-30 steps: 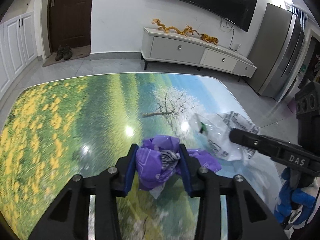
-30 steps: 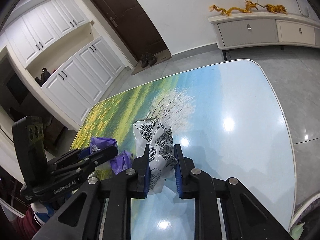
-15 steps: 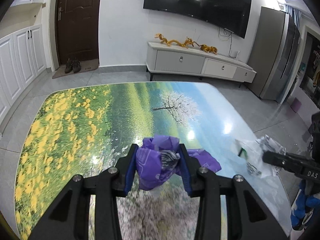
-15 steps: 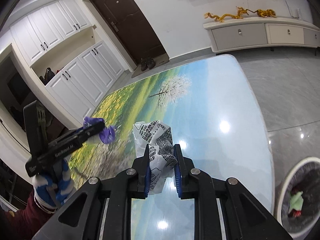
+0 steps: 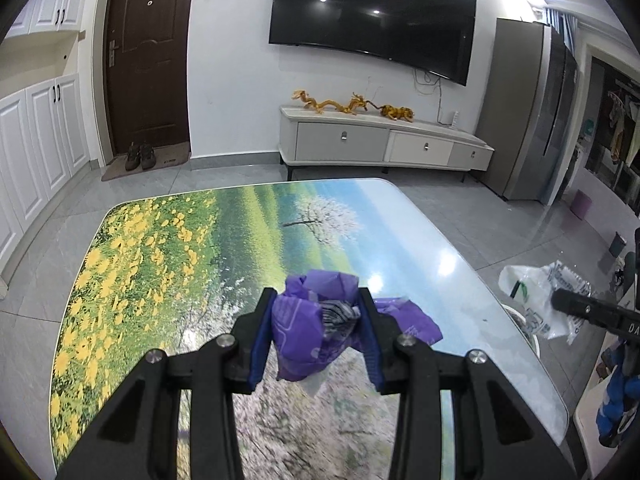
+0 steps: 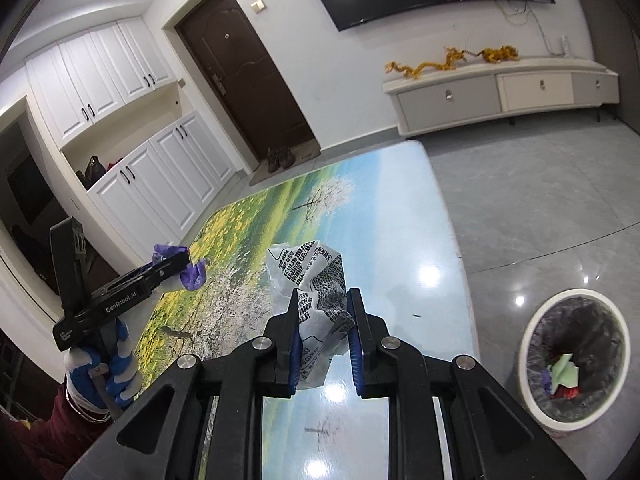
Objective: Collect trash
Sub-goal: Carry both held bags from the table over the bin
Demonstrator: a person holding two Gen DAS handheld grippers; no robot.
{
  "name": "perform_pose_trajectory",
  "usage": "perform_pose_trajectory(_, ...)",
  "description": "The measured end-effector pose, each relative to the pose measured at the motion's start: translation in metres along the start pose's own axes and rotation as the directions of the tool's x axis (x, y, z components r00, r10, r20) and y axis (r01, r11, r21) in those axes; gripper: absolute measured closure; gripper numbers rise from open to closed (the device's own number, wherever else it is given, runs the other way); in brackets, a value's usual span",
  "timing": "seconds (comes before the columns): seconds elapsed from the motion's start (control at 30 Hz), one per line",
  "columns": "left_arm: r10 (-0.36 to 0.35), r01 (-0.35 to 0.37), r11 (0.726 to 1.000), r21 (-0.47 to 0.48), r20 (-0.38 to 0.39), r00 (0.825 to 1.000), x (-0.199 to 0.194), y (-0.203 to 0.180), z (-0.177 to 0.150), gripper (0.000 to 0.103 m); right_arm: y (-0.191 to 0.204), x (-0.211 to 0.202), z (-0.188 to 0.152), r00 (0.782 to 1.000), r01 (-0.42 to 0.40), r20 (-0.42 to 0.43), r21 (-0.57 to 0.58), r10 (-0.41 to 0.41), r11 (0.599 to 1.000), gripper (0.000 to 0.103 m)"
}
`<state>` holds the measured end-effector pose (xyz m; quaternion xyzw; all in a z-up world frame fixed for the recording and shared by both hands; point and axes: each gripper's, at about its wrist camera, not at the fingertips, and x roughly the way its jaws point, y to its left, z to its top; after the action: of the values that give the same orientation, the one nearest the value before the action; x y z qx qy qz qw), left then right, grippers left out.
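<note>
My left gripper [image 5: 316, 312] is shut on a crumpled purple plastic bag [image 5: 312, 332] and holds it above the table [image 5: 168, 248]; it also shows in the right wrist view [image 6: 188, 272]. My right gripper [image 6: 322, 312] is shut on a crumpled white printed wrapper [image 6: 312, 276], held above the table's right side [image 6: 420, 280]; the wrapper also shows at the right of the left wrist view [image 5: 540, 300]. A white trash bin [image 6: 572, 360] with a dark liner and some scraps stands on the floor right of the table.
The table top bears a landscape picture of yellow flowers and a white tree. Grey tiled floor [image 6: 540, 200] surrounds it. A white TV cabinet [image 5: 380, 148], a dark door [image 5: 148, 60] and white cupboards [image 6: 132, 152] line the walls.
Both grippers have risen from the table with their trash. The right gripper has moved toward the table's right edge, and the trash bin has come into its view.
</note>
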<state>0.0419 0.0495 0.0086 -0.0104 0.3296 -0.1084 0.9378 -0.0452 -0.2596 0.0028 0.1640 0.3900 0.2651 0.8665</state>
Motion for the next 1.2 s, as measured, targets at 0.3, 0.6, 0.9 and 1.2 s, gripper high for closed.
perform_pose_trajectory(0.3,0.036,-0.040,0.993,0.114,0.035,0.999,-0.028,-0.047,-0.012,0.066,-0.005,-0.042,-0.014,0.998,0.027,0.061,0.016,-0.028,1.000,0.084)
perform_pose_trajectory(0.6,0.031,-0.041,0.982,0.183,0.055,0.998,-0.042,-0.083,-0.010,0.066,-0.029,-0.069,-0.022,0.993,0.046,0.105,0.062,-0.052,0.997,0.084)
perform_pose_trajectory(0.9,0.013,-0.024,0.969,0.246,0.044,0.999,-0.036,-0.117,-0.005,0.066,-0.062,-0.093,-0.026,0.982,0.081,0.158,0.118,-0.099,0.990,0.084)
perform_pose_trajectory(1.2,-0.028,0.031,0.942,0.335,-0.013,1.000,-0.008,-0.168,0.000,0.066,-0.115,-0.110,-0.037,0.968,0.127,0.187,0.214,-0.168,0.969,0.083)
